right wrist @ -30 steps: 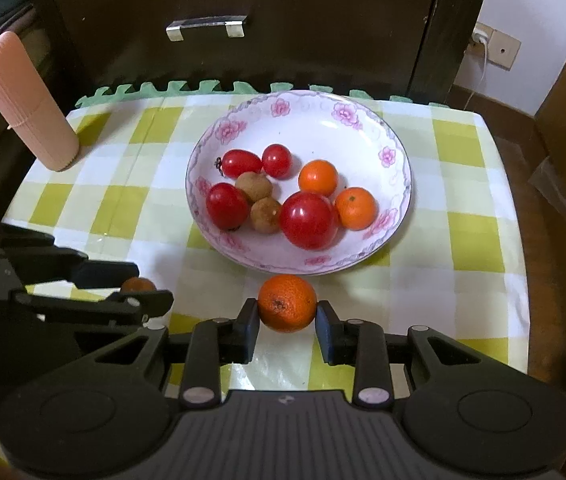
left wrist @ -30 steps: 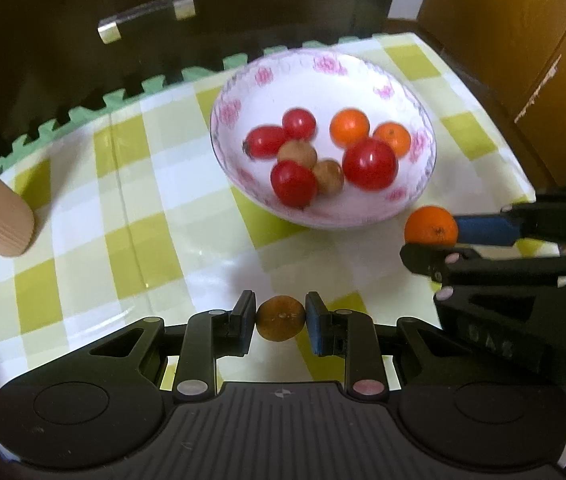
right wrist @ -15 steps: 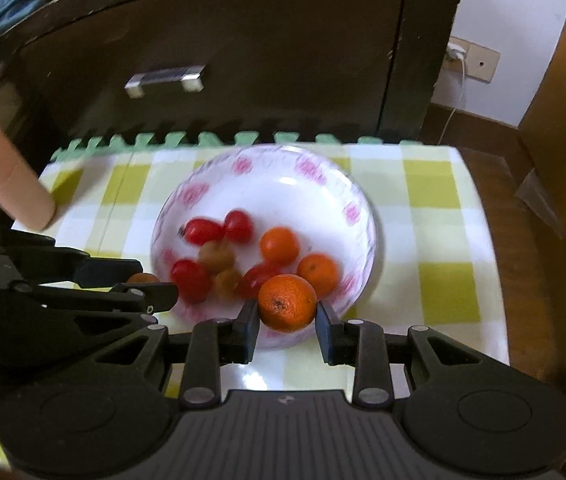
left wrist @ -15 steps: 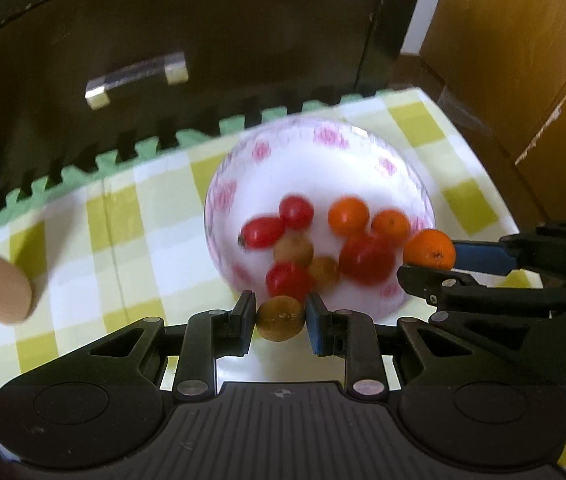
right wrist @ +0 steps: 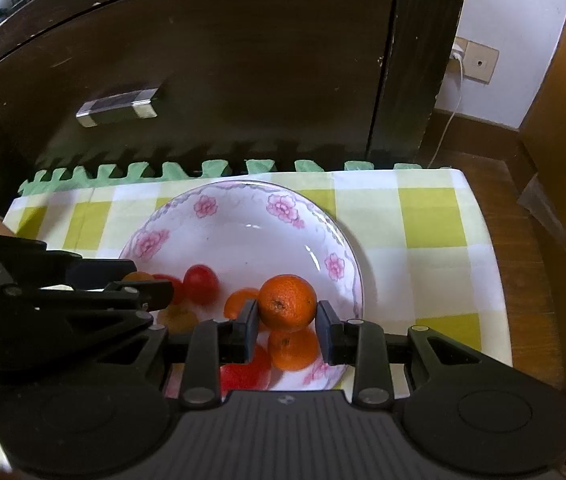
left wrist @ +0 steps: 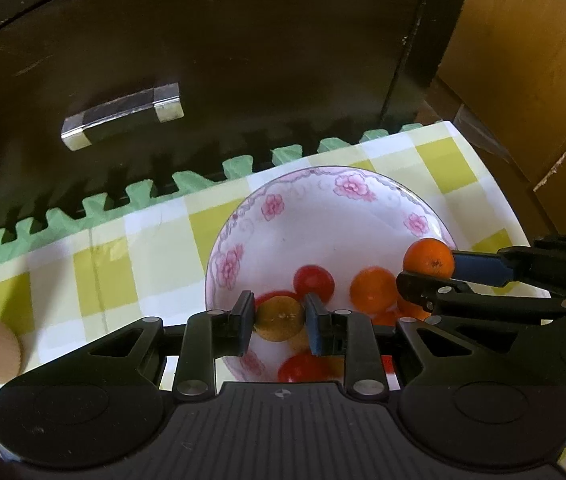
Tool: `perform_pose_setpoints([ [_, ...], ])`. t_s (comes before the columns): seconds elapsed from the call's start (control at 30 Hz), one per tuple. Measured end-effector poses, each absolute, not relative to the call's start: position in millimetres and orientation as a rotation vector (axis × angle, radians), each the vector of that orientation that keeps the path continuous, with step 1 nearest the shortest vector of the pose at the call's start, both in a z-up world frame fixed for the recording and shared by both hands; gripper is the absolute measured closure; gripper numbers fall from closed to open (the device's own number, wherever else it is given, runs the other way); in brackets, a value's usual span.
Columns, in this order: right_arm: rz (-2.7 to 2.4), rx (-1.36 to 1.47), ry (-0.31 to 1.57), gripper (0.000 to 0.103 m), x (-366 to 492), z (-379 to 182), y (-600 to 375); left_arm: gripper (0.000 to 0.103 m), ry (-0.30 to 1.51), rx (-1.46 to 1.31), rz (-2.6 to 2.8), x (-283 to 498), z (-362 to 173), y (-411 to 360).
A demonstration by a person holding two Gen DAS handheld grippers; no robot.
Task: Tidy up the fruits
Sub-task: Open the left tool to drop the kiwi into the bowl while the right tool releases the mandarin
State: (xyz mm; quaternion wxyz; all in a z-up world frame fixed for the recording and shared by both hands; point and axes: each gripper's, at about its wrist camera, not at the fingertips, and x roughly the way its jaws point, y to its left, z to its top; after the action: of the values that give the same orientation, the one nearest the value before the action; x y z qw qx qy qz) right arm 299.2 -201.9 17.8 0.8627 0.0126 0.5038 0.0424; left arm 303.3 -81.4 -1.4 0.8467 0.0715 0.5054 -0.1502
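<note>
Fruits mostly lie in the floral bowl point(right wrist: 339, 240) already, and we hold the last two above it: left gripper point(left wrist: 279, 320) clamping a brown fruit point(left wrist: 280, 319), right gripper point(right wrist: 287, 318) clamping an orange point(right wrist: 287, 302), both unreleased.

A small brown fruit point(left wrist: 280, 317) and an orange point(right wrist: 287, 303) hang clamped above the flowered bowl point(right wrist: 243, 236) of red and orange fruits.

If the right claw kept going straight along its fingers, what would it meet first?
Probably the far inner wall of the floral bowl; the right claw, shut on the orange, hangs over it. Depth is unclear.
</note>
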Motion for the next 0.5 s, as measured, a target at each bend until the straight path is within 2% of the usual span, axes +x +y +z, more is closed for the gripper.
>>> perform_pose_setpoints([
  [0.23, 0.08, 0.035, 1.051, 0.073, 307.3, 13.3, -203.3, 0.069, 1.069, 0.131, -0.312, 310.3, -4.6, -80.1],
  [0.5, 0.052, 0.024, 1.05, 0.073, 307.4, 12.2, -201.6, 0.064, 1.07, 0.14, -0.301, 309.8, -5.9, -80.6],
])
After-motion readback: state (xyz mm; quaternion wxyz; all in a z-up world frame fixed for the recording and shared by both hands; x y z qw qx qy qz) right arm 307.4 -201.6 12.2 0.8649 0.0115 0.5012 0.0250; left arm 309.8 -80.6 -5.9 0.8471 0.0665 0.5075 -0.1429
